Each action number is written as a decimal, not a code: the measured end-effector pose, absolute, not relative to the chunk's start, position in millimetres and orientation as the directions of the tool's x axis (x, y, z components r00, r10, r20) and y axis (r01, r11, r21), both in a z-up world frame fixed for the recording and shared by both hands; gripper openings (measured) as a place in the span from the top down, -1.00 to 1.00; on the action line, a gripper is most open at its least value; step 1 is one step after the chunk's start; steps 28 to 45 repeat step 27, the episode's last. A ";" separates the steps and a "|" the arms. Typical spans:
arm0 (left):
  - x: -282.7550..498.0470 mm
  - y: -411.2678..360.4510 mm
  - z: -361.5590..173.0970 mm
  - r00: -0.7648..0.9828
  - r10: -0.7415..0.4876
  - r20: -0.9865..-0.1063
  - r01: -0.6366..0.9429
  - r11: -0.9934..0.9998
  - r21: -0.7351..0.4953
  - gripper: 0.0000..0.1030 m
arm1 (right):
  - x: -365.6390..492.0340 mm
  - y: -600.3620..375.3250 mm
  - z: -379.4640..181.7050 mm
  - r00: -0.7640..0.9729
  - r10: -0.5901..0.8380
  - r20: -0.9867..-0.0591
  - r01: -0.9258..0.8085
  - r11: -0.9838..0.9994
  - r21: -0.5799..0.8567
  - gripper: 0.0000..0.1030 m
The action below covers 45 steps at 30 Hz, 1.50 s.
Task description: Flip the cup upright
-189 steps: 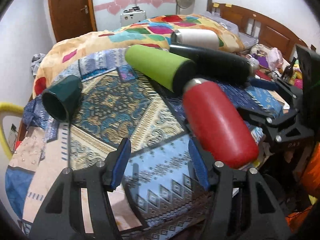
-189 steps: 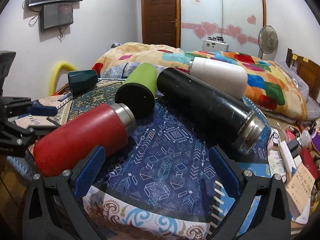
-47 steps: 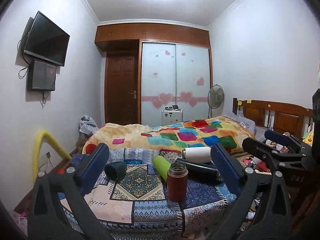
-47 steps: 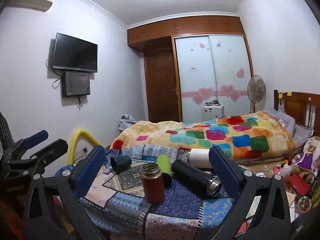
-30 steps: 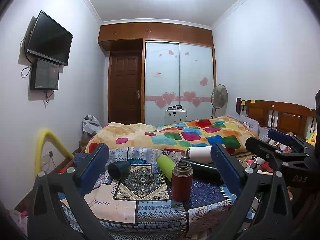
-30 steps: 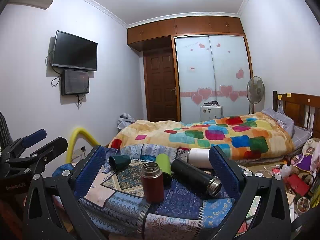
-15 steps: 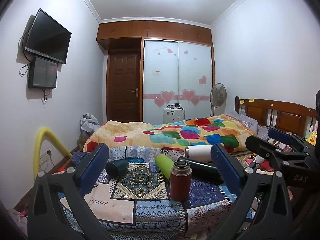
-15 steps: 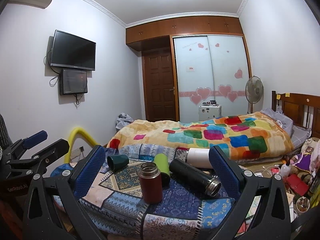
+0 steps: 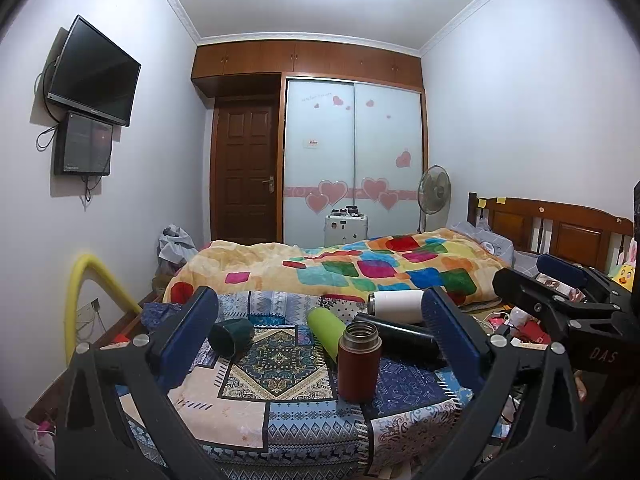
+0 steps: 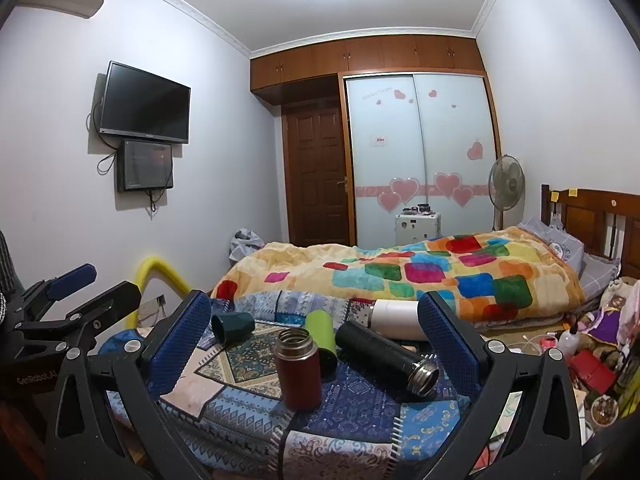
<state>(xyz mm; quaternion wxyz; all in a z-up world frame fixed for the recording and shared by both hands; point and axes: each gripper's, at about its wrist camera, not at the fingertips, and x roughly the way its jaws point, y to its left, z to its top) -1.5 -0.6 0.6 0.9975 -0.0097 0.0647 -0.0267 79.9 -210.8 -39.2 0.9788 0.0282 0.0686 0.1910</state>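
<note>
A red flask [image 9: 359, 360] stands upright on the patterned cloth, its steel mouth up; it also shows in the right wrist view [image 10: 298, 368]. Behind it lie a green flask [image 9: 326, 334] [image 10: 322, 334], a black flask [image 9: 400, 338] [image 10: 386, 356] and a white flask [image 9: 396, 301] [image 10: 398, 318], all on their sides. A dark green cup [image 9: 230, 336] [image 10: 233, 327] lies on its side at the left. My left gripper [image 9: 320, 344] and right gripper [image 10: 312, 342] are both open, empty and held well back from the table.
The cloth-covered table [image 9: 280, 412] stands before a bed with a colourful blanket [image 9: 360, 268]. A yellow tube [image 9: 86, 300] arcs at the left wall. Clutter lies on the floor at the right [image 10: 592, 364]. A fan [image 9: 434, 192] stands by the wardrobe.
Since 6.3 s ago the red flask went from lying to standing upright, and both grippers pulled far back. Over the last second the views barely shift.
</note>
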 end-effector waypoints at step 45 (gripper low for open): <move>2.5 -1.7 1.3 0.987 -0.079 -0.140 0.076 0.997 -0.026 -1.00 | 77.2 -202.8 -33.2 0.914 0.393 -0.100 -0.386 0.919 0.083 -1.00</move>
